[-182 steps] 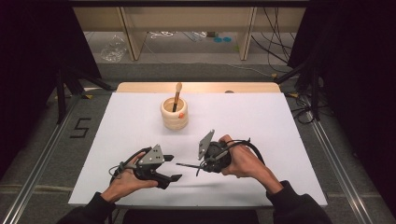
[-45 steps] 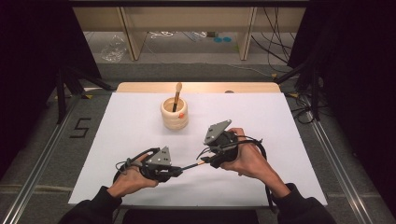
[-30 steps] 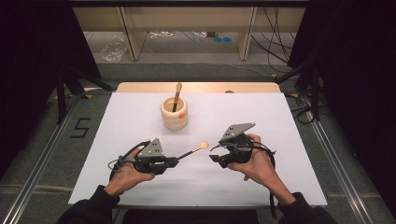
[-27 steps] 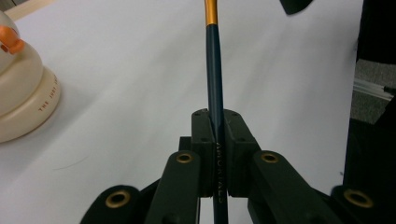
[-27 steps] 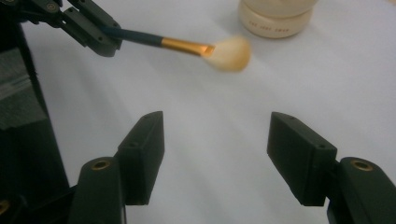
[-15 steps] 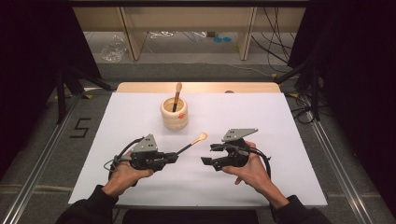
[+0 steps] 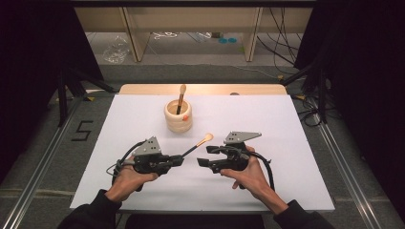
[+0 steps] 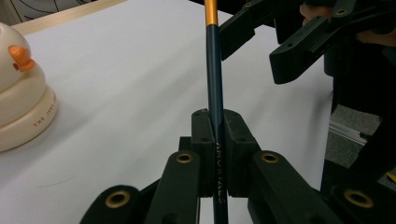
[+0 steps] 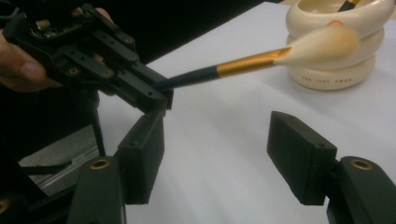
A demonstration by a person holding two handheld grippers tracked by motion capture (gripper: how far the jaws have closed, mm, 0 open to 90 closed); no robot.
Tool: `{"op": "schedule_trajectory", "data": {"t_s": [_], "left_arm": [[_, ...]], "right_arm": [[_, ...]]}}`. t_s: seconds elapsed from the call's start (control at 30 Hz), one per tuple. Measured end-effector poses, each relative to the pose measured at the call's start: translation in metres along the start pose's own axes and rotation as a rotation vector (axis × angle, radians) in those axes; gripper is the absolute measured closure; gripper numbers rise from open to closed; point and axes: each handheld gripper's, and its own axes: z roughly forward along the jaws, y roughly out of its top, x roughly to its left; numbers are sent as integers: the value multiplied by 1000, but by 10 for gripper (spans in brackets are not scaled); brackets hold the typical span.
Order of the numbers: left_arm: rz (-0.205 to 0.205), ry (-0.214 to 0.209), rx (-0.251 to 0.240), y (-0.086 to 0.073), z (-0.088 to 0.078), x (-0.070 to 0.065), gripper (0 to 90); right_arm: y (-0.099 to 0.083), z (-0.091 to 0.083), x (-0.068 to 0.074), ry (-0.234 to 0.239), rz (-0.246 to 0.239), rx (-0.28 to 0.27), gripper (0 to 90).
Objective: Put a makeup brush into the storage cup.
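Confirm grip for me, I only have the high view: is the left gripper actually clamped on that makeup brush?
Observer: Yes. In the left gripper view the left gripper pads are shut on the dark handle of the makeup brush.
Operator: Right gripper holding anything?
Observer: No. The right gripper has its jaws apart with bare table between them.
Operator: Any marking on the holder?
Observer: The cream holder has small lettering low on its base ring, too small to read for certain.

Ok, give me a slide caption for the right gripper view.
Left gripper holds a makeup brush toward the cream holder.
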Motion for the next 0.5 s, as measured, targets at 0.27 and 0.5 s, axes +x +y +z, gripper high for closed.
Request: {"op": "schedule_trajectory", "data": {"t_s": [0.27, 0.5], "left_arm": [[-5, -6, -9, 1, 2, -2, 843], [-8, -14, -13, 1, 4, -6, 843]], "right_arm": [[2, 9, 0, 63, 47, -56, 430], [2, 13, -2, 90, 72, -86, 463]]}}
